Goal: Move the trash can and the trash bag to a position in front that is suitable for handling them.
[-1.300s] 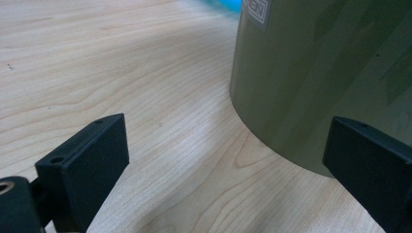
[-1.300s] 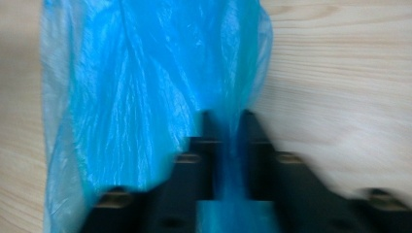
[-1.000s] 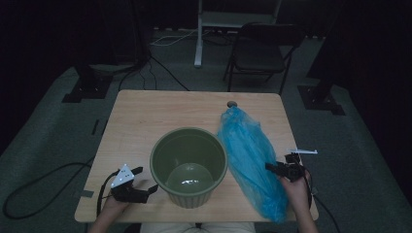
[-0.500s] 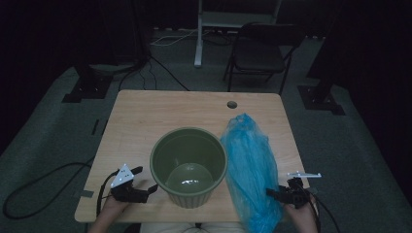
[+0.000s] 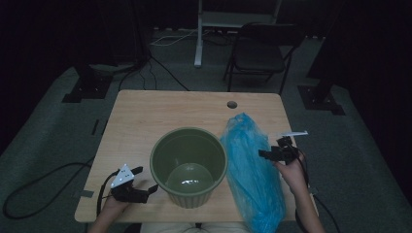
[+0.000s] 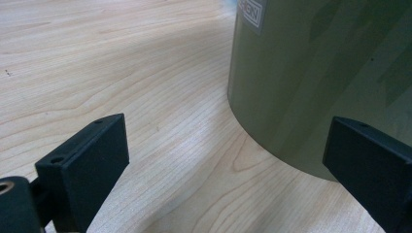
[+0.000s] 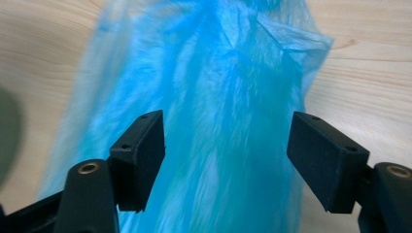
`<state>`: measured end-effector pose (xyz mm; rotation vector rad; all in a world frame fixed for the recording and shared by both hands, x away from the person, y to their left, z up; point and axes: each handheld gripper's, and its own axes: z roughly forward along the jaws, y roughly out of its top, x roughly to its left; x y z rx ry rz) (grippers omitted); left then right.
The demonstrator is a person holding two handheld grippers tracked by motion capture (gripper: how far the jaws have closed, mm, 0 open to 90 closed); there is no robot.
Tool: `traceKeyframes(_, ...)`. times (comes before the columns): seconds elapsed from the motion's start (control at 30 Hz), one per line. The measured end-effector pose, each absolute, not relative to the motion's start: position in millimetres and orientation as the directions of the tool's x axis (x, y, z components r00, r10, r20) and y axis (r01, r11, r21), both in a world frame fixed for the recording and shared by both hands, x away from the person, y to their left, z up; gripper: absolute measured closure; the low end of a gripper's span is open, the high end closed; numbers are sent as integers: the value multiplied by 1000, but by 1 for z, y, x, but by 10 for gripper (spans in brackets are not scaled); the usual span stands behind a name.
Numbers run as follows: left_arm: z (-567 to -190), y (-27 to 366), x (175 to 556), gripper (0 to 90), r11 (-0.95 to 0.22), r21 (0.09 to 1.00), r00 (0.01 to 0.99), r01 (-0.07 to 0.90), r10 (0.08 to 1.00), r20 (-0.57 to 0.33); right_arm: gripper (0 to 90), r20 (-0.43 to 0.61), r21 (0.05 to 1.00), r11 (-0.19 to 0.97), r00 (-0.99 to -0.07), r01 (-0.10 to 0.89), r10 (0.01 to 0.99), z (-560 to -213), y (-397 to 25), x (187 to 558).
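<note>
A round olive-green pot point(image 5: 188, 165) stands empty at the front middle of the wooden table point(image 5: 160, 116). Along its right side lies a crumpled blue plastic bag point(image 5: 252, 170), whose near end hangs over the table's front edge. My left gripper point(image 5: 145, 179) rests open at the front left, pointing at the pot. In the left gripper view its jaws stand wide apart point(image 6: 228, 160) before the pot's wall point(image 6: 316, 82), touching nothing. My right gripper point(image 5: 263, 155) hovers at the bag's right edge. It is open point(image 7: 226, 160), with the blue bag point(image 7: 218, 97) just ahead of its jaws.
A round cable hole point(image 5: 231, 104) sits near the table's far edge. Behind the table stand a dark folding chair point(image 5: 262, 53) and a white stand point(image 5: 199, 34). Cables run across the floor on the left point(image 5: 43, 179).
The right gripper drew back toward the front edge, the bag sliding nearer with it, then moved forward again to the bag's middle. The left gripper and pot stayed put.
</note>
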<state>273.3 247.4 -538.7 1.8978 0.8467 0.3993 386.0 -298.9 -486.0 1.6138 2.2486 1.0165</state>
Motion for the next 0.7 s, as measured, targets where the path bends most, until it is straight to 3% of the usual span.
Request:
traceKeyframes(0.17, -539, 251, 274, 33, -264, 882, 693, 389, 715, -92, 278, 108, 563, 245, -364, 790, 925, -509, -279, 412)
traceKeyframes(0.37, -539, 252, 273, 33, -265, 882, 693, 389, 715, -91, 299, 13, 542, 282, -344, 792, 939, -528, -274, 412)
traceKeyframes(0.47, -540, 252, 273, 33, -265, 881, 692, 391, 717, -91, 477, 8, 569, 278, -344, 774, 939, -527, -271, 402)
traceKeyframes(0.53, -539, 252, 272, 33, -266, 883, 693, 388, 715, -89, 685, 5, 587, 303, -378, 751, 926, -527, -267, 394)
traceKeyframes(0.6, -539, 251, 272, 33, -264, 883, 693, 387, 715, -90, 829, 6, 591, 310, -388, 745, 921, -527, -264, 388)
traceKeyframes(0.63, -539, 251, 273, 33, -263, 883, 692, 389, 716, -91, 880, 28, 591, 305, -397, 747, 918, -527, -264, 386)
traceKeyframes(0.7, -538, 252, 272, 33, -266, 883, 693, 387, 715, -89, 894, 84, 605, 250, -373, 756, 924, -526, -271, 383)
